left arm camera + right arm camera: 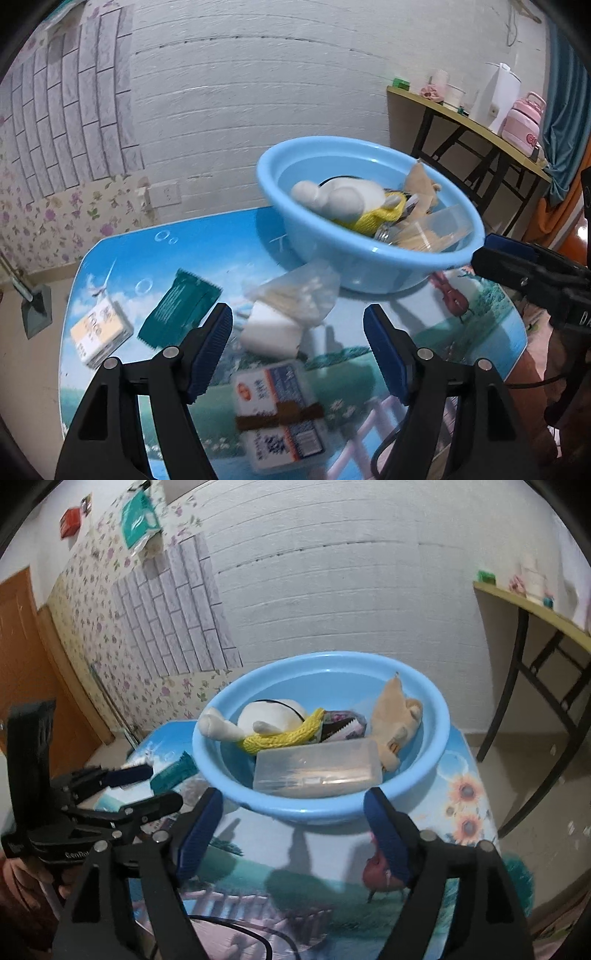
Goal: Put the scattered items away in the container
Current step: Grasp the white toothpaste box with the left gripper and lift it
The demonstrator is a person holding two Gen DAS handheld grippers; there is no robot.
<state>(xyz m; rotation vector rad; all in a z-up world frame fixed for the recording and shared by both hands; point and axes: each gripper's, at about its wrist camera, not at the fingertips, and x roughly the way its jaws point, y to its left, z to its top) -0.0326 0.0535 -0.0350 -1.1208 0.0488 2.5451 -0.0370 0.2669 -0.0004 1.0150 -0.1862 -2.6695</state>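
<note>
Where toys crowd, basin (321,808) holds clear box (317,771).

We see a small table (122,258) with a printed landscape top. On its far right part stands a light blue basin (369,266). Near the left edge lies a small yellow-and-white box (100,332), and just right of it a dark green packet (177,310). Toward the middle, a clear bag of cotton swabs (299,295) rests against a white block (271,332). Nearest us lies a white printed box (280,413) with a brown band.
</note>
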